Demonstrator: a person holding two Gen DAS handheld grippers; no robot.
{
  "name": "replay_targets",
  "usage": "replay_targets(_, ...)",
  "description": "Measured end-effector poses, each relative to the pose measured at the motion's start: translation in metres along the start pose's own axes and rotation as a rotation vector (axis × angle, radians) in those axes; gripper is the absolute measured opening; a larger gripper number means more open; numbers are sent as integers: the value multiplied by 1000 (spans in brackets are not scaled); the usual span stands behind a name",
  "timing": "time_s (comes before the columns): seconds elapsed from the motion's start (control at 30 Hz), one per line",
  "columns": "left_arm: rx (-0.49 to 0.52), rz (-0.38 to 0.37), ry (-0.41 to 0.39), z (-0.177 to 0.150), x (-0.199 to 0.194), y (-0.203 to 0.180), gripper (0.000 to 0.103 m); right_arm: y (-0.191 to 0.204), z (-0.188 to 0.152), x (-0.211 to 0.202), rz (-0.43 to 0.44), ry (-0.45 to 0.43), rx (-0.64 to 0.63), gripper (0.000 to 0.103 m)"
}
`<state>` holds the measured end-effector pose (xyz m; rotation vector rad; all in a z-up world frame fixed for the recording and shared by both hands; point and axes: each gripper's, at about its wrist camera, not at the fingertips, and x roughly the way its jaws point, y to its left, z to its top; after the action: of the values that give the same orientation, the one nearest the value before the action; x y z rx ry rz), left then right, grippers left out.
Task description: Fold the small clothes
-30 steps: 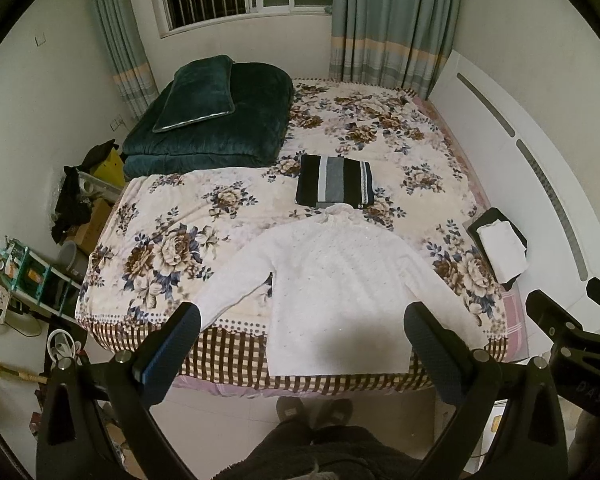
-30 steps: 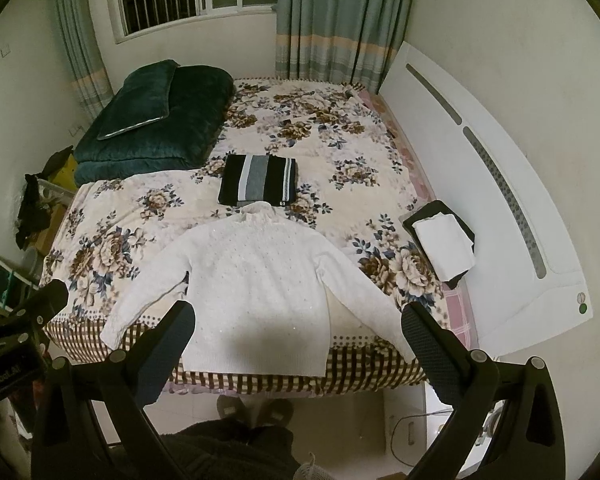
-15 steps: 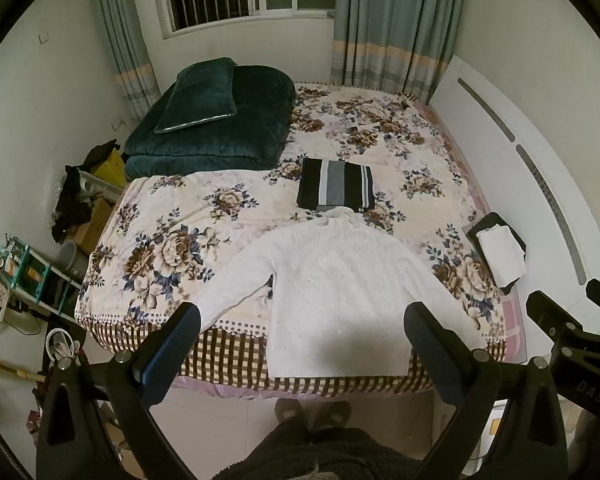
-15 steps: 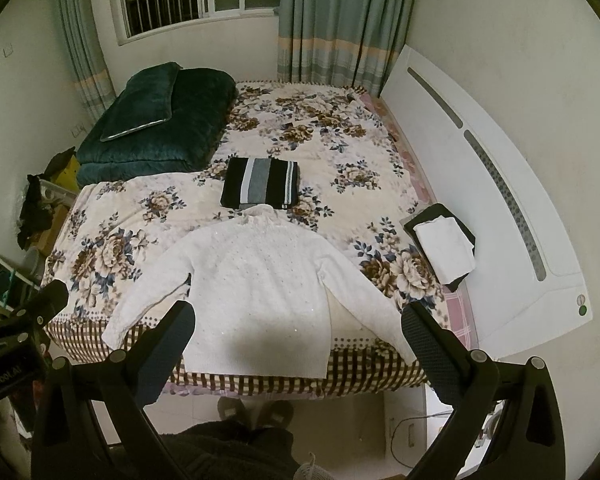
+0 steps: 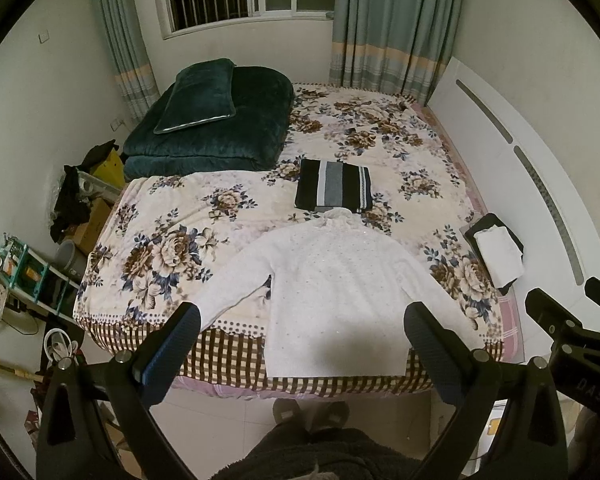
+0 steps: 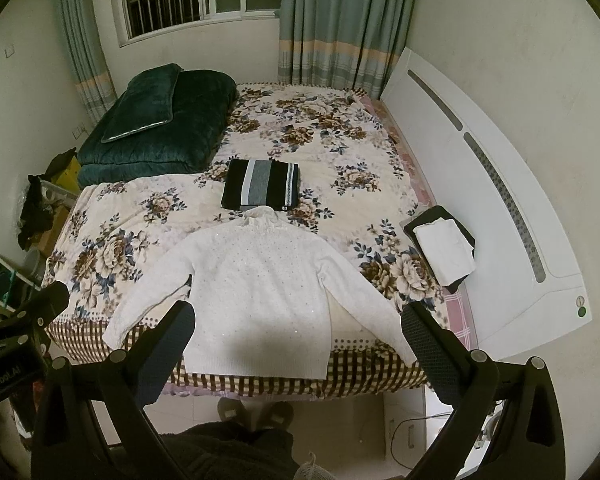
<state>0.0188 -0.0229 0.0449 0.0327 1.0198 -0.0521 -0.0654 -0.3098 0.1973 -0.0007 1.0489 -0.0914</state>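
Here one white knit sweater [image 5: 336,292] lies flat on the floral bedspread [image 5: 172,216], sleeves spread, its hem at the checked edge near the bed's foot. Beyond its collar sits one folded black-and-grey striped garment [image 5: 332,190]; one folded white cloth [image 5: 498,252] rests on a dark tray at the right edge. Both the left gripper [image 5: 302,344] and right gripper [image 6: 298,342] hang above, jaws spread wide, holding nothing.

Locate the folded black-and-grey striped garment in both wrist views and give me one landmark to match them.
Left wrist: the striped garment lies right of centre, just beyond the white sweater collar.
Right wrist: the striped garment lies left of centre, again just beyond the collar.
Shared landmark: the dark green quilt, to its upper left.
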Motion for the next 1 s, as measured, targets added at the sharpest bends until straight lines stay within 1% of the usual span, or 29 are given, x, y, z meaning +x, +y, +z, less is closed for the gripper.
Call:
replay_targets(0.37, -3, -2, -5, -1, 0, 1, 103, 1, 1, -2, 0, -3, -3, 103)
replay_targets(0.5, -5, -4, -6, 6, -4, -3, 103, 1, 0, -1, 0, -5, -3, 103)
replay_targets(0.77, -6, -8, -9, 4, -6, -2, 103, 2, -1, 1, 0, -6, -3, 103)
replay_targets(0.87, -3, -12, 0, 14, -6, -8, 103, 3, -1, 2, 1, -2, 3, 103)
replay_targets(0.93, -2, -14, 1, 20, -1, -8, 103, 10, 5, 0, 4, 2, 17, 103)
replay_targets(1.0, 1, 14, -30, 23, 10, -9, 103, 8, 8, 6, 14, 8, 51, 103)
